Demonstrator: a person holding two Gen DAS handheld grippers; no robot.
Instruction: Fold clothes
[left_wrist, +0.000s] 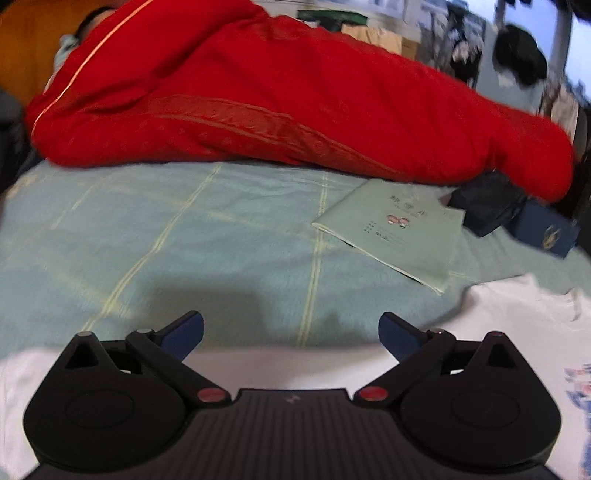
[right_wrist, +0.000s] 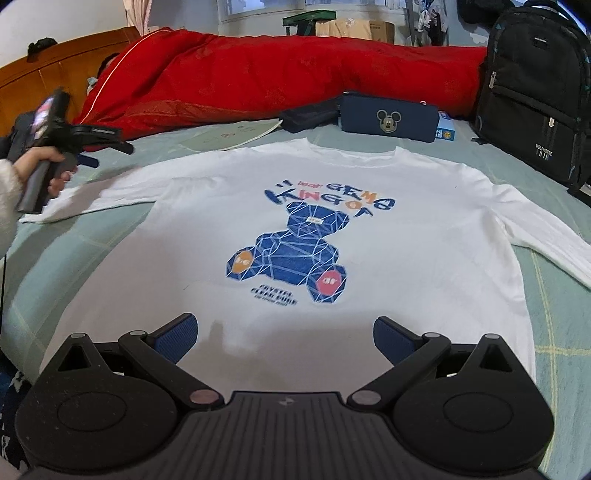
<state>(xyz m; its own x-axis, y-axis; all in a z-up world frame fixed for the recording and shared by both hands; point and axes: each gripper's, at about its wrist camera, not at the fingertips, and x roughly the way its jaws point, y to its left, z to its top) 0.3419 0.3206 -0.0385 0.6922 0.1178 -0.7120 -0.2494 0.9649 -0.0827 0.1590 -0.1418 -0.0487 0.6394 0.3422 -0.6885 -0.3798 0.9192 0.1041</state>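
Observation:
A white long-sleeved shirt (right_wrist: 369, 266) with a blue bear print lies flat, front up, on the pale green bed sheet (right_wrist: 554, 332). Its sleeves spread to both sides. My right gripper (right_wrist: 285, 338) is open and empty, over the shirt's lower hem. My left gripper (left_wrist: 291, 334) is open and empty, above the shirt's left sleeve (left_wrist: 295, 363); it also shows in the right wrist view (right_wrist: 88, 147), held by a hand at the far left. More white fabric (left_wrist: 524, 325) shows at the right of the left wrist view.
A red quilt (right_wrist: 277, 81) lies along the far side of the bed. A green booklet (left_wrist: 399, 236), a dark pouch (right_wrist: 310, 114) and a navy pencil case (right_wrist: 388, 118) lie beyond the collar. A black backpack (right_wrist: 535, 92) stands at the far right. A wooden headboard (right_wrist: 55, 70) is at left.

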